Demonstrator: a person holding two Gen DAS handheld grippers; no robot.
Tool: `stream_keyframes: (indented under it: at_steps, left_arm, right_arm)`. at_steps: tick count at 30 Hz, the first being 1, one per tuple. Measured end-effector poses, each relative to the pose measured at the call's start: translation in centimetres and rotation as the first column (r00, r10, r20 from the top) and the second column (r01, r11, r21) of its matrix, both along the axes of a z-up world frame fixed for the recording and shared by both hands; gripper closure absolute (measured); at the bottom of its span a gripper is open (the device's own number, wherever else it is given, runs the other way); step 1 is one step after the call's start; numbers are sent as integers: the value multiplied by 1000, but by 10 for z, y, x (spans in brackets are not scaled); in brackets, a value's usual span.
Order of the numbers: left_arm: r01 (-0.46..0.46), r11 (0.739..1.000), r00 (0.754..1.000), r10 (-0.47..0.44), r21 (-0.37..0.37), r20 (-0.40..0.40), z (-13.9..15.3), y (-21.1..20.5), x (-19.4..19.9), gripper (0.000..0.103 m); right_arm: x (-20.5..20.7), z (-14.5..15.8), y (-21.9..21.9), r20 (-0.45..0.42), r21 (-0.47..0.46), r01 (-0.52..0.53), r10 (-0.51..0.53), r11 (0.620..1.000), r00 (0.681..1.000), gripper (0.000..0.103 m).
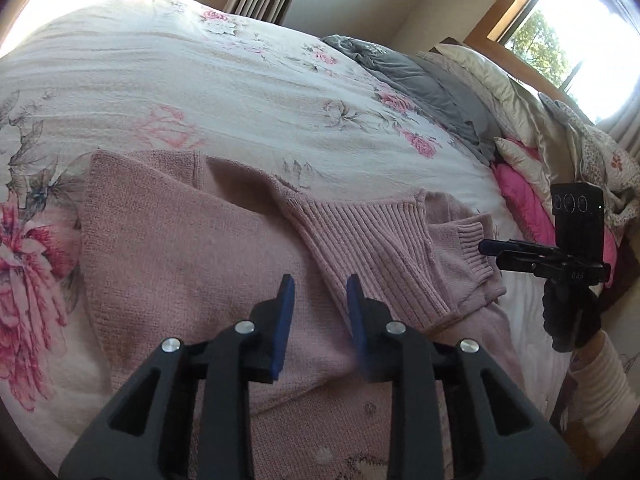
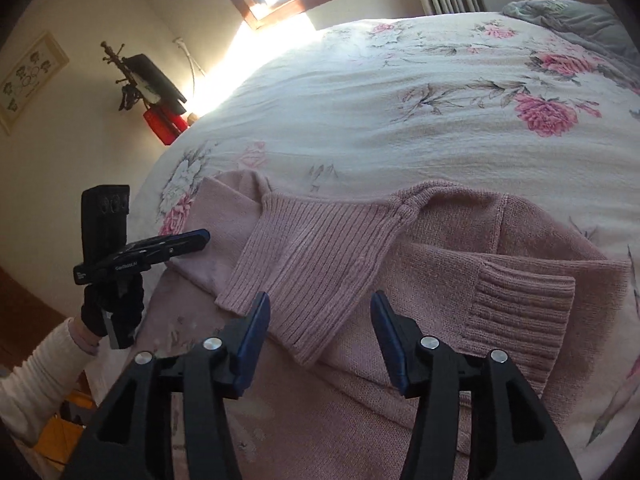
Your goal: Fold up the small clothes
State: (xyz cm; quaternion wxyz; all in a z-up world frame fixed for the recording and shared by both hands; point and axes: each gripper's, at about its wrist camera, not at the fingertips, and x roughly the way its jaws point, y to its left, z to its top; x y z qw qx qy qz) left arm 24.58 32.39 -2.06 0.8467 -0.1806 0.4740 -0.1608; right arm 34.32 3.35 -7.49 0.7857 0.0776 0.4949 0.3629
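A bed under a white floral bedspread [image 1: 224, 92] fills the space ahead of both grippers. On it, directly beneath and in front of the fingers, lies a dusty-pink knitted sweater [image 1: 168, 248], spread flat with its sleeves folded in across the body. One ribbed cuff [image 2: 316, 280] lies diagonally just ahead of the right gripper [image 2: 320, 316], and a second ribbed cuff [image 2: 520, 316] sits to its right, beside the right finger. The right gripper hangs over the sweater with its blue-padded jaws set wide, gripping nothing. The left gripper [image 1: 320, 296] also hangs over the knit, its jaws parted more narrowly and empty. Off to the left gripper's far right, grey and cream pillows [image 1: 436, 80] are heaped below a window [image 1: 568, 28].
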Motion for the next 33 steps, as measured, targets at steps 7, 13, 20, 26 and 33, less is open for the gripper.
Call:
stream_keyframes:
  at_steps: [7,13,20,26,33]
  left_arm:
    - [-109,991,985,97,-81,-143,-36,-10,65,84]
    - [-157,987,987,155,-42,-45,-24,-11,89,97]
    - [-164,984,981,155,-73,-119,-35,3,76,89]
    - [-99,991,987,86,-88,-136,-28,-12,23,74]
    - [-86,993,980,71,-77,-184,-40,-36,7,96]
  right_arm:
    - [70,-54,13,-209,-1,181,-177,983,962,63]
    - [95,-51,3,-178,59,256,-242,965,954,93]
    - [84,-52,2,-159,33,243,-235,969,959,83]
    - [28,-38,-3,-154,37,183,-175,982,972,70]
    - [6,-62,19,-238,-18,139,-139,990,961,91]
